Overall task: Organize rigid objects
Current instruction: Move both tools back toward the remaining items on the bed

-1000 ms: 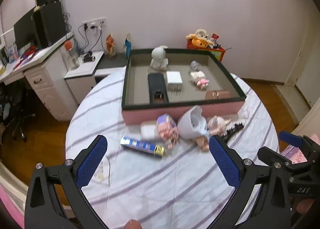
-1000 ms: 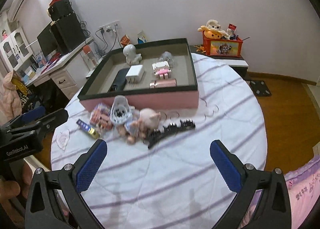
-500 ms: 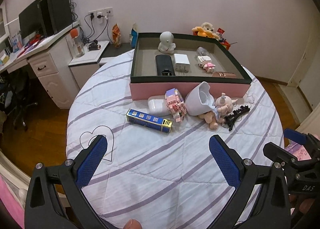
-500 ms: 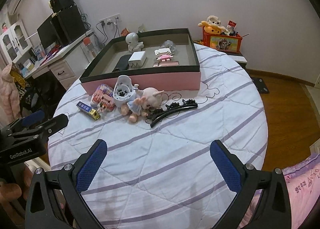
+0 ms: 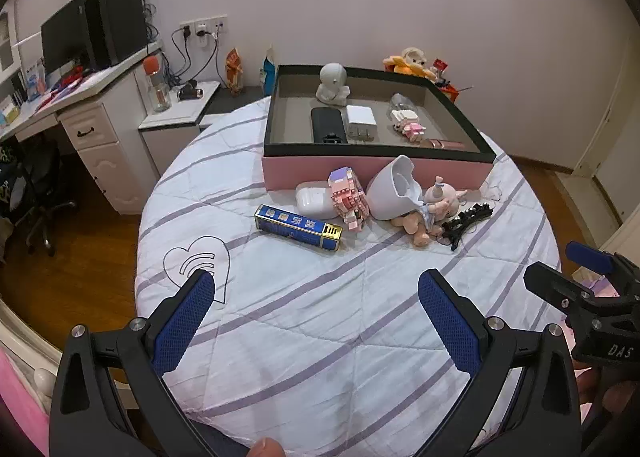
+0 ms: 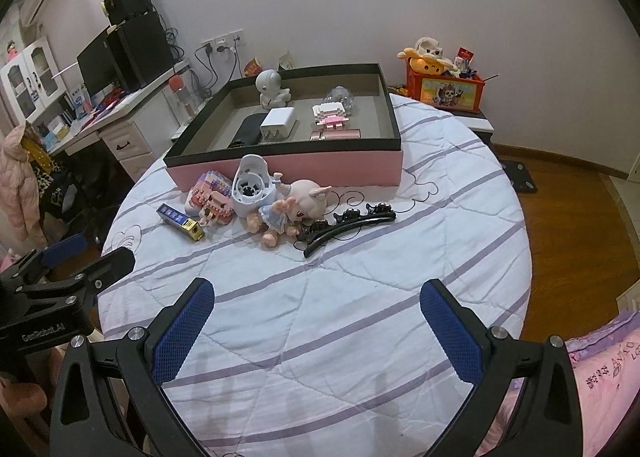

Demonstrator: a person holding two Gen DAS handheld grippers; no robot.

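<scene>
Both tools are yours to commit: your left gripper (image 5: 316,317) and your right gripper (image 6: 318,317) hang over the striped quilt (image 6: 320,317) with jaws spread wide and nothing between the blue pads, well short of the clutter.

Nearest you lies the blue box (image 5: 298,226), flat and alone, an easy first pick in my judgement. The black hair clip (image 6: 348,223) is thin and low; pinch it carelessly and you risk gathering quilt fabric with it, or having it skid off the pads.

Behind these, the pile is crowded. The pink block figure (image 5: 347,197) leans against the white earbud case (image 5: 316,199), and the white shell-like casing (image 5: 394,187) rests tilted against the pig doll (image 6: 294,211). Wide jaws coming in here could knock a neighbour over, and the block figure may shed bricks if squeezed hard. The doll looks soft, so it may not belong with the rigid items.

Farthest, the pink tray (image 6: 288,171) already holds a white figurine (image 5: 332,86), a dark remote (image 5: 327,124), a white charger (image 5: 361,120) and a small block animal (image 5: 408,123). Drop anything from height and you could scatter them.
</scene>
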